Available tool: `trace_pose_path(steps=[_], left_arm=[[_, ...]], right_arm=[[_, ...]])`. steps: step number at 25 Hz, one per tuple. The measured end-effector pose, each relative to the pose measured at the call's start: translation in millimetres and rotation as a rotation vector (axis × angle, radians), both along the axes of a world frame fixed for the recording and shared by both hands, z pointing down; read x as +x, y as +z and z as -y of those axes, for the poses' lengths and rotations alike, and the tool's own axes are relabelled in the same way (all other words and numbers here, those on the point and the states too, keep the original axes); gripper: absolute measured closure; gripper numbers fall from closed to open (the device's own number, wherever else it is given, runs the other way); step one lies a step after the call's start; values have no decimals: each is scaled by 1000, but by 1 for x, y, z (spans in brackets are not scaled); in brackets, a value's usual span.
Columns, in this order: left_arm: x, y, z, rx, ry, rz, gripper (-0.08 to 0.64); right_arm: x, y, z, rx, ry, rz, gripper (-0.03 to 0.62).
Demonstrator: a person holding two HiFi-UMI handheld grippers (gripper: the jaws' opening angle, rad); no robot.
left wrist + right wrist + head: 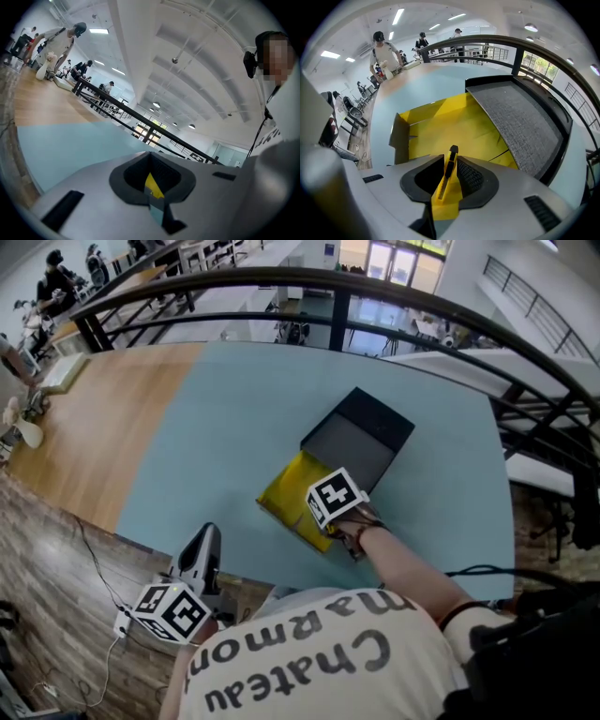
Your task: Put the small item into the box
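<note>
White tee (309, 652), dark lettering; dark wristband (457, 613). Left tongs (150, 174) and right tongs (451, 161): grey shells, black-white marker cubes (335, 498).

A bench (234, 446) with a light blue top runs into a bare wooden section (103, 437) on its left. A black curved railing (337, 282) stands beyond its far edge. The plank floor (47, 559) below carries a white cable (98, 568). People (52, 273) stand at distant tables, one in a white shirt (384, 51).
</note>
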State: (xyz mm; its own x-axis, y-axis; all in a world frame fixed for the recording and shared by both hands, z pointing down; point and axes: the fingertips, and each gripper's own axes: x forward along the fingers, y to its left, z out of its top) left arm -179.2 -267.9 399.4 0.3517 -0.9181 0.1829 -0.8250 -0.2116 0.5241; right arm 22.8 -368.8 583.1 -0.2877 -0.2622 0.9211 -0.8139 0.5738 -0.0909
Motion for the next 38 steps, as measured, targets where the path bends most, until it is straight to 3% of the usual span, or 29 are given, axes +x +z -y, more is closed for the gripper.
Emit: trace_pose_path(steps=[16,25,34,38], left_arm=[[-9,-7,-21,22,-46,14,558],[-19,-3,-46,13,-73,12,558],[-35,0,-81,13,-109,2,558],[-50,-4,-100,21,-121,-1,558]], right_arm=[[-1,5,-2,-22,-26,-25,484],[-1,5,-5,32,-67,-117,472],[3,14,-7,-32,-51,-123,460],[2,11,0,18,-11,-136,460]])
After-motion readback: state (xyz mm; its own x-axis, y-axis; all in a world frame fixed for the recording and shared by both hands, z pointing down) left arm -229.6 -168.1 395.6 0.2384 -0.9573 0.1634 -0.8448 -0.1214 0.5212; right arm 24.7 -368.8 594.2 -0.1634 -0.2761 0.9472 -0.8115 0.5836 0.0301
